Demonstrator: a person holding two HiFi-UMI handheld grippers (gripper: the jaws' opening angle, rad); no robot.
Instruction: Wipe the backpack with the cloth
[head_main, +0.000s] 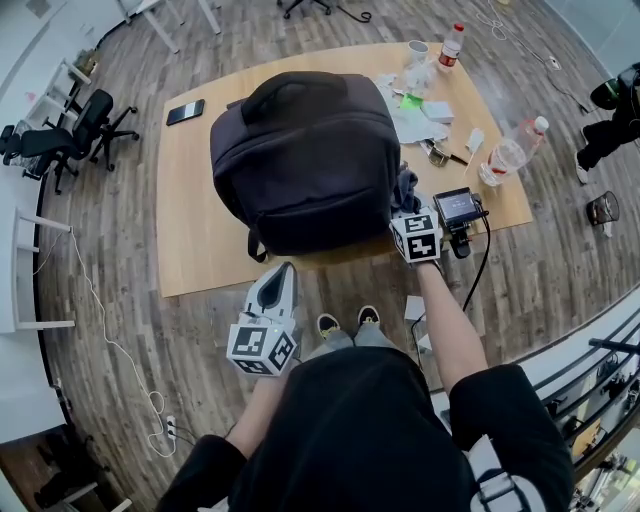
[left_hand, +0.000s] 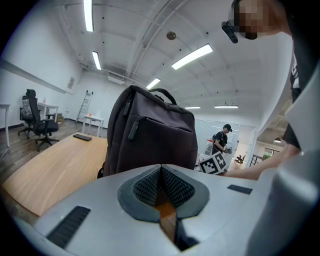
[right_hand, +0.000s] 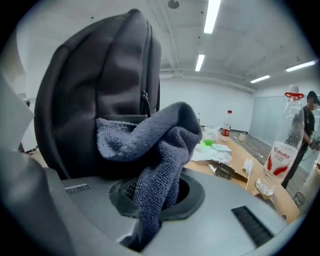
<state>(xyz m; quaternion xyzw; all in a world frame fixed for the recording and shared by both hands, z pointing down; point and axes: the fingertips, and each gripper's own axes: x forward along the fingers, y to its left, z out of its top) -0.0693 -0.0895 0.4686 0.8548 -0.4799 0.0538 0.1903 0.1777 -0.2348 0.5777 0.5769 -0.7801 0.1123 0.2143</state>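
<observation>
Right gripper (right_hand: 155, 195) pinches a nubby grey terry cloth (right_hand: 150, 140) at the rounded, dark woven-fabric backpack's (head_main: 300, 160) four-o'clock edge; left gripper (left_hand: 161, 187) has its jaws together, empty.

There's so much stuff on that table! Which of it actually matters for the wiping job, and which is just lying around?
For the job:
- backpack
- grey cloth
- right tool, clamped on the cloth

Just lying about:
- phone
- large bottle
- small bottle
- cup
- papers
</observation>
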